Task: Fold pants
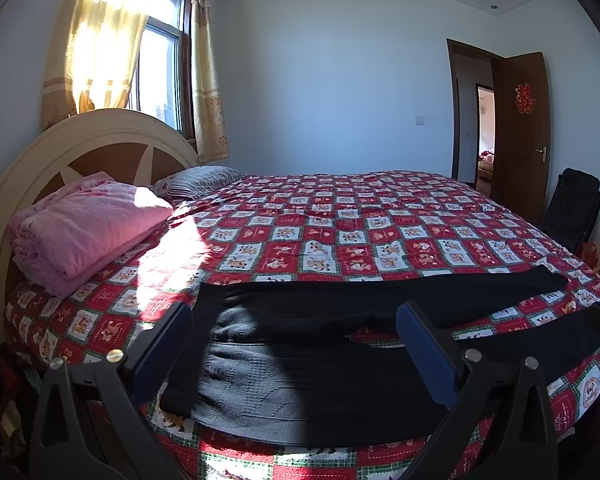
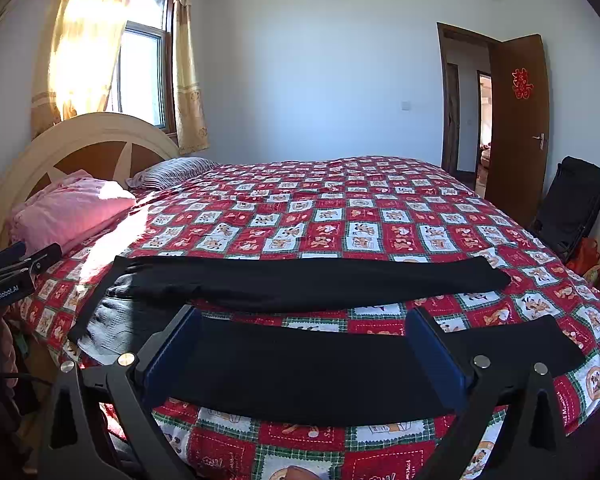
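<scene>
While you hold both tools low at the near edge of the bed, your left tool (image 1: pixel 294 350) sits spread wide with nothing between its blue pads, poised over the waist end of the black pants (image 1: pixel 320 360). Your right tool (image 2: pixel 304 346) is likewise released and gripping nothing, framing the nearer leg of the pants (image 2: pixel 300 368).

You can see the pants lying flat across the red patchwork quilt (image 2: pixel 340 216), waist toward the headboard side, the two legs parted in a narrow V with a strip of quilt showing between them. The grey inner lining shows at the waist.

At the left edge of your right view, the body of the other tool carries a label reading "GenRobot.AI" (image 2: pixel 4 294).

Farther up the bed you have a folded pink blanket (image 1: pixel 84 228) and a striped pillow (image 1: pixel 200 180) against the cream headboard (image 1: pixel 80 136). Behind that stands a curtained window (image 1: pixel 156 52). Off to the right, a black folded chair (image 1: pixel 572 208) leans by the wall, and the open brown door (image 1: pixel 524 132) bears a red paper double-happiness character (image 1: pixel 525 98).
</scene>
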### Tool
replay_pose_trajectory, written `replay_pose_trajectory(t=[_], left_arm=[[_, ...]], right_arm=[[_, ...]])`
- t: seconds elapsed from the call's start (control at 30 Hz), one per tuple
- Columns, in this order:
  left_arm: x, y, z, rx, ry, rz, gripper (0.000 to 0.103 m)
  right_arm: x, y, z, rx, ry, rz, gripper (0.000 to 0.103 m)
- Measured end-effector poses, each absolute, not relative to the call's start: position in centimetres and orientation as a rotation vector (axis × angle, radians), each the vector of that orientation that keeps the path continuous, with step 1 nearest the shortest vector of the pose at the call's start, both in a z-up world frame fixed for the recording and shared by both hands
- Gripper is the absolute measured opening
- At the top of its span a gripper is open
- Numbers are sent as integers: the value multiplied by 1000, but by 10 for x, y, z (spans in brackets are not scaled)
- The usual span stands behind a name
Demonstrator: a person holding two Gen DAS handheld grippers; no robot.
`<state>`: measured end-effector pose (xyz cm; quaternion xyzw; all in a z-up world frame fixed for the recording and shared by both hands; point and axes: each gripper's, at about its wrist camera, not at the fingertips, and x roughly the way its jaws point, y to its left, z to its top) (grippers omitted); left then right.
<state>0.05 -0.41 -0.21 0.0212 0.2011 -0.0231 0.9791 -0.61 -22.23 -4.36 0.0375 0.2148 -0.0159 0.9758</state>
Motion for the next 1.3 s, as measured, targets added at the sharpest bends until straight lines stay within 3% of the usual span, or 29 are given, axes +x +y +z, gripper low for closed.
replay_pose_trajectory(t=[1.3], left_arm=[[1,-5,-8,45,411,-56,103]], right_arm=[[-4,-224,-48,76,445,-42,102]])
